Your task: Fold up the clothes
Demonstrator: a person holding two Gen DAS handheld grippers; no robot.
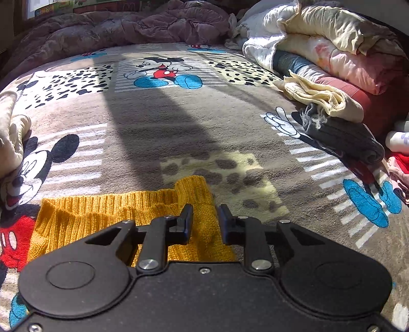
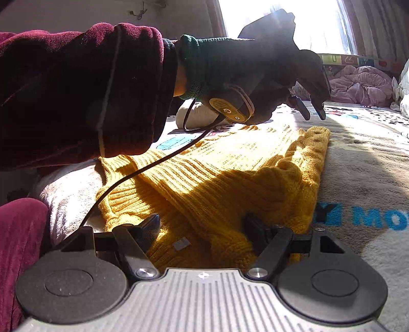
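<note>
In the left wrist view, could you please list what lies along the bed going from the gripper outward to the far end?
Left gripper → yellow knit sweater → Mickey Mouse print on the blanket → crumpled purple duvet.

a home bedroom: a cartoon-mouse fleece blanket (image 1: 163, 122) covered the bed, rumpled quilts (image 1: 332, 38) heaped at two o'clock, a curtained window (image 2: 281, 23) behind.

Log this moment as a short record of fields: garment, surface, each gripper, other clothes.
garment: yellow knit sweater, lying partly folded
surface: cartoon-print blanket
left gripper: open, fingers either side of a sweater fold
right gripper: open, wide over the sweater's near edge
other clothes: folded pile at far right, grey garment beside it
</note>
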